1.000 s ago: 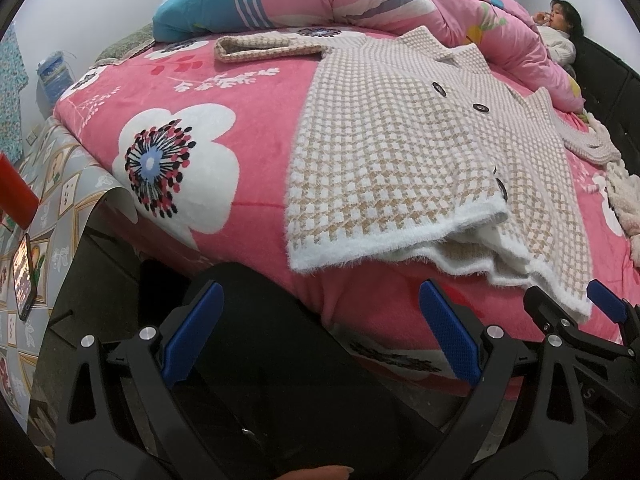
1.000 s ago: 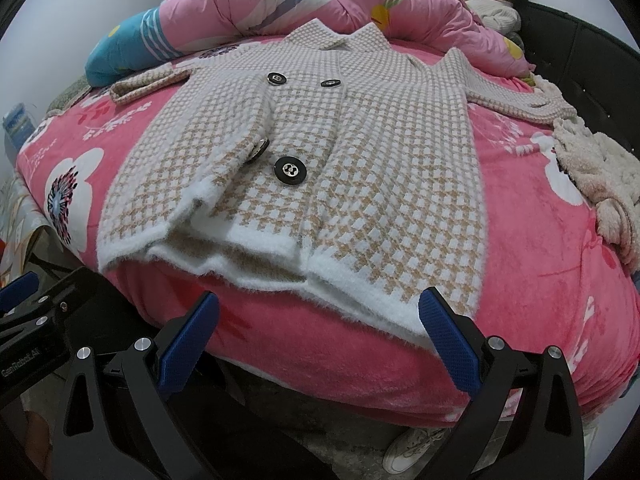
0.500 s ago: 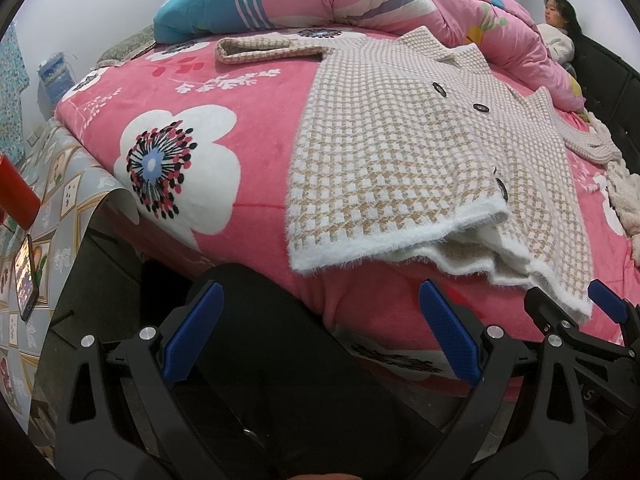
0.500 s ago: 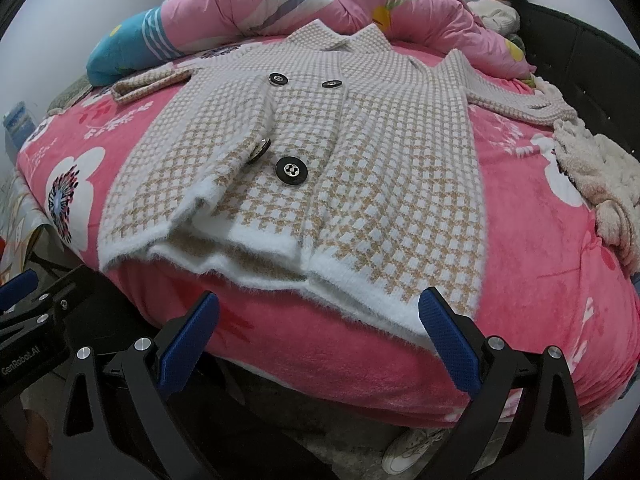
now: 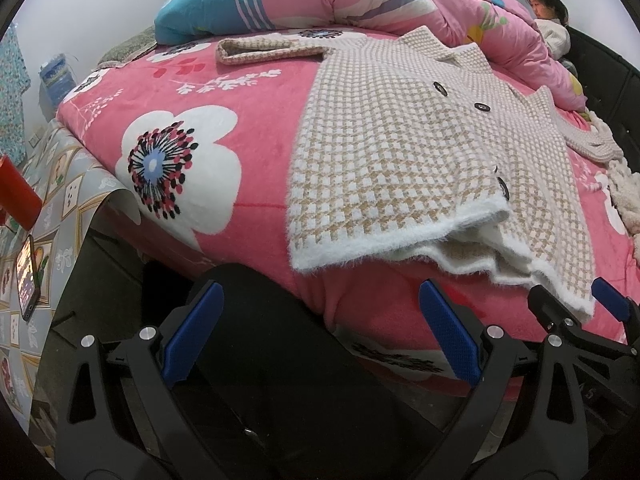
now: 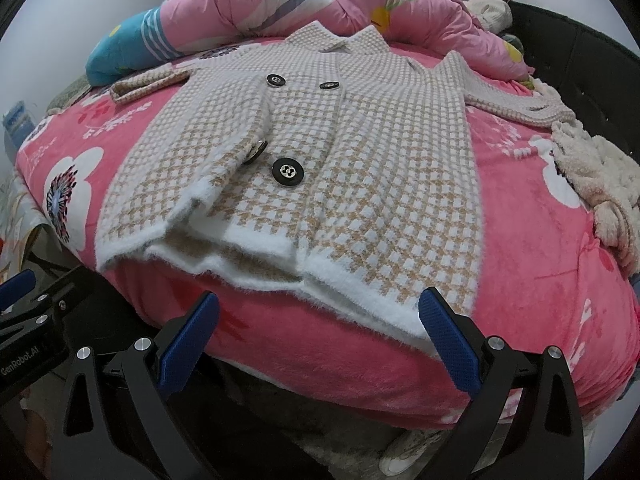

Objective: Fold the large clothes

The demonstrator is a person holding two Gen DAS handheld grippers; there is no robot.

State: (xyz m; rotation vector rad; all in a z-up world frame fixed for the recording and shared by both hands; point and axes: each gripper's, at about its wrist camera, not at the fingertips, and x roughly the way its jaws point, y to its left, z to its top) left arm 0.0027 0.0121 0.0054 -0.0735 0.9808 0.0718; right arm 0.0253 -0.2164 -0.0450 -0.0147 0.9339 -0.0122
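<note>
While the checked coat [image 6: 352,152] lay spread flat, buttons up, on the pink flowered bed [image 6: 532,240], both tongs hung short of its white hem. The left tongs [image 5: 320,340] and right tongs [image 6: 320,336] gaped wide, holding nothing.
</note>
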